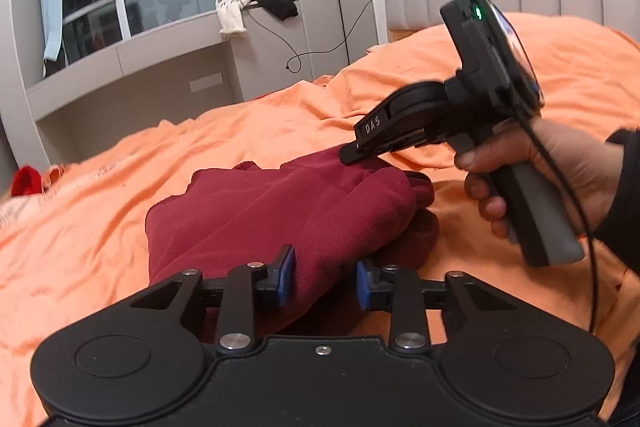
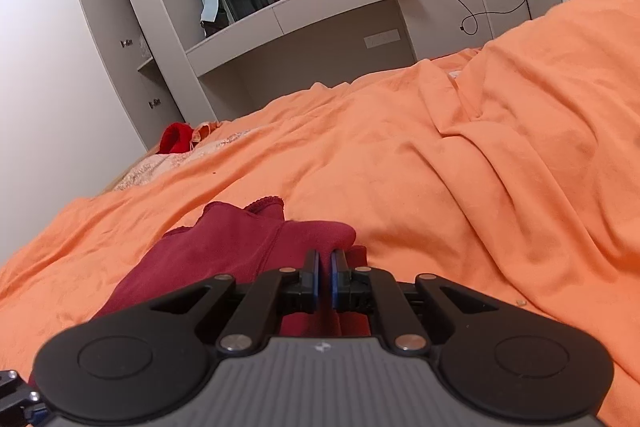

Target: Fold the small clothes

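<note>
Bedroom, bed [image 2: 480, 147] covered in orange sheet. Maroon garment [image 1: 280, 207] laid folded mid-bed. Left gripper [image 1: 325, 283] fingers held wide astride near edge, likely for a fold. Right gripper [image 2: 325, 279] fingers nearly closed, pressed at far corner; cloth pinch unconfirmed.

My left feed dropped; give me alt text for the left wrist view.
The left claw is open, its blue pads either side of a fold of the maroon garment on the orange bedsheet. The hand-held right claw touches the garment's far edge.
</note>
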`<state>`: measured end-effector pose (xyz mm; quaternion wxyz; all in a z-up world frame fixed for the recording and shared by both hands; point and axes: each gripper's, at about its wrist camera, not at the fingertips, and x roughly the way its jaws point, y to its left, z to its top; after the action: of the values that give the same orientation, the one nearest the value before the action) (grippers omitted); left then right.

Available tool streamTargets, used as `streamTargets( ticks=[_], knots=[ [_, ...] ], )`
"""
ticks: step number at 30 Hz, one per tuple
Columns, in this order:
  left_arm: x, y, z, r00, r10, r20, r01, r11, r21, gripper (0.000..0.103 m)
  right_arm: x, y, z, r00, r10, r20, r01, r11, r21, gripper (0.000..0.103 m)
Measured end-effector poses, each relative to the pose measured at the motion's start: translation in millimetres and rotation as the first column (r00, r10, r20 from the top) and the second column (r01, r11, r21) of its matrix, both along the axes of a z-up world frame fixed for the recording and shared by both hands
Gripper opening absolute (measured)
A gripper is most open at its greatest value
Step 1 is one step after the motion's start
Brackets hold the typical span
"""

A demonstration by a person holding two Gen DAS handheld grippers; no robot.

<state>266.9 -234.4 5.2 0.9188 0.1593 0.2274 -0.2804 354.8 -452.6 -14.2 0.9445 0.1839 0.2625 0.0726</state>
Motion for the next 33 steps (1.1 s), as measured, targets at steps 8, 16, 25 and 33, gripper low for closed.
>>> streamTargets(
  ticks=[8,16,25,33],
  knots=[
    [-15,15,23,0.999,0.025,0.025,-0.023,0.995,-0.092,0.102,-3,-4,-3,1.0,-0.014,-0.01,0.013,1.0,-0.023,0.026],
    [-22,42,46,0.99,0.116,0.084,-0.106,0.987,-0.118,0.102,-24,-10,6,0.999,-0.008,0.037,0.01,1.0,-0.03,0.07],
    [9,96,43,0.946,0.318,0.065,-0.309,0.944,-0.117,0.102,-66,9,12,0.994,0.037,0.1,-0.027,0.995,-0.097,0.103],
    [38,124,18,0.939,0.335,-0.08,-0.344,0.923,-0.174,0.102,-98,35,21,0.987,0.093,0.13,-0.081,0.992,-0.094,0.103]
  ],
)
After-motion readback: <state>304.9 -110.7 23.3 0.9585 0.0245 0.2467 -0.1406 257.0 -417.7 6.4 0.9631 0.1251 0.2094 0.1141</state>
